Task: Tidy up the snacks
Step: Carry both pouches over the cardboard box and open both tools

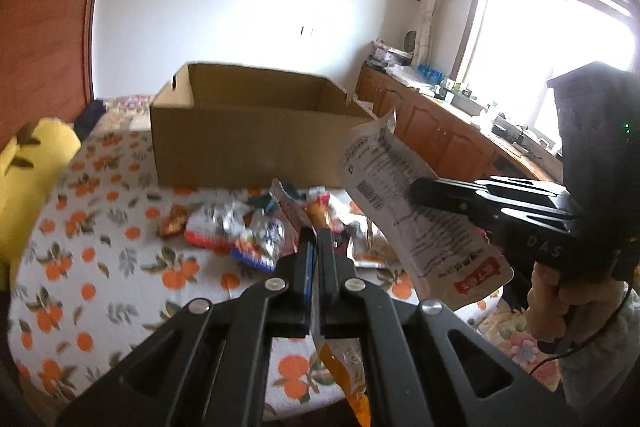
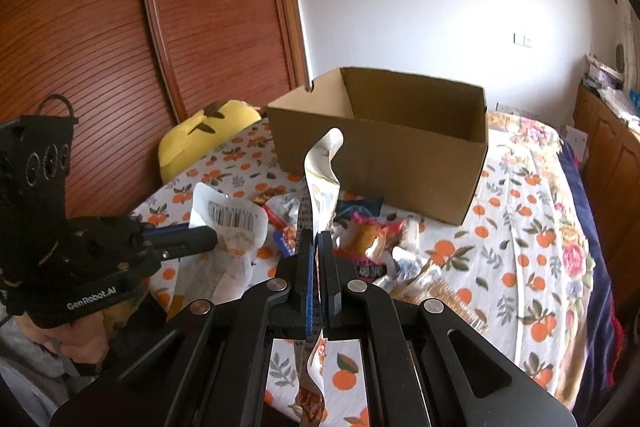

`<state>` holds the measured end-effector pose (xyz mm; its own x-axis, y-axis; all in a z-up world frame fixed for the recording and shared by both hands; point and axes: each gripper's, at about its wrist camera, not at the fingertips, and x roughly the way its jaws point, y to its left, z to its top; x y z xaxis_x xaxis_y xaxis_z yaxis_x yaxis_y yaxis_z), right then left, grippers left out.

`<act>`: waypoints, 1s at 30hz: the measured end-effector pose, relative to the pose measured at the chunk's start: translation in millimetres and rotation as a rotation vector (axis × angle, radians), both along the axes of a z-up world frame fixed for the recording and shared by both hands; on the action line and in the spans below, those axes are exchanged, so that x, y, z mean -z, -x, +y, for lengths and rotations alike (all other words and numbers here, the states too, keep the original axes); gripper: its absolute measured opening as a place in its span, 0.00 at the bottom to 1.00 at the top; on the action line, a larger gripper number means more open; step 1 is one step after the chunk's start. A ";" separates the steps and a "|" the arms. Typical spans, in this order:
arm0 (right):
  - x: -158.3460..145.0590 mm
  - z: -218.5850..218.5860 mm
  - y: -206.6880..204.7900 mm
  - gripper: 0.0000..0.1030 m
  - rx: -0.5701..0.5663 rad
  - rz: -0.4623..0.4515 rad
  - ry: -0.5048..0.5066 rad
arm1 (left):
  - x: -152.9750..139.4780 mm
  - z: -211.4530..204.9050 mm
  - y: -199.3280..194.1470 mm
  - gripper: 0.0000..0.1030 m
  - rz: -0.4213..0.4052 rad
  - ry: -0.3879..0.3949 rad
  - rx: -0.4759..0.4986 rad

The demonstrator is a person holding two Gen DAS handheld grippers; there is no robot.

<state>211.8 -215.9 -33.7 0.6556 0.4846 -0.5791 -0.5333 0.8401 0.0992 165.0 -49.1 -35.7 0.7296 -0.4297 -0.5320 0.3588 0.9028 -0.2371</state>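
Note:
An open cardboard box [image 1: 256,139] stands on the bed, also in the right wrist view [image 2: 384,155]. A pile of snack packets [image 1: 256,231] lies in front of it, also in the right wrist view [image 2: 368,239]. My left gripper [image 1: 318,239] is shut on an orange and white snack packet [image 1: 344,371], held above the bed; it shows in the right wrist view [image 2: 232,235]. My right gripper [image 2: 317,239] is shut on a white printed snack pouch [image 2: 322,179], also in the left wrist view [image 1: 412,211], lifted near the box's right front corner.
The bed has an orange-print sheet [image 1: 100,267] and a floral cover [image 2: 560,227]. A yellow plush [image 2: 204,135] lies left of the box. A wooden wardrobe [image 2: 120,47] stands behind, and wooden cabinets [image 1: 440,131] run along the window wall.

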 end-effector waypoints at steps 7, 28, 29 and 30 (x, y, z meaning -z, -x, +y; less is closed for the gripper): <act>-27.9 -2.3 -22.5 0.00 0.005 -0.050 -0.007 | -37.7 4.2 -32.8 0.00 -0.086 -0.049 -0.011; -63.4 -2.9 -214.5 0.00 0.111 -0.089 -0.006 | -86.0 10.1 -217.9 0.00 -0.200 -0.125 -0.036; -60.6 -2.1 -222.4 0.00 0.118 -0.089 0.001 | -83.8 8.2 -223.5 0.00 -0.202 -0.128 -0.038; -56.4 -1.7 -231.6 0.00 0.126 -0.086 0.007 | -81.7 7.7 -230.2 0.00 -0.201 -0.131 -0.039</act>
<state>443.4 -217.6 22.7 0.7586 0.3913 -0.5210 -0.4297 0.9015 0.0513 395.2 -41.4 46.0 0.8411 -0.3360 -0.4238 0.3511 0.9353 -0.0448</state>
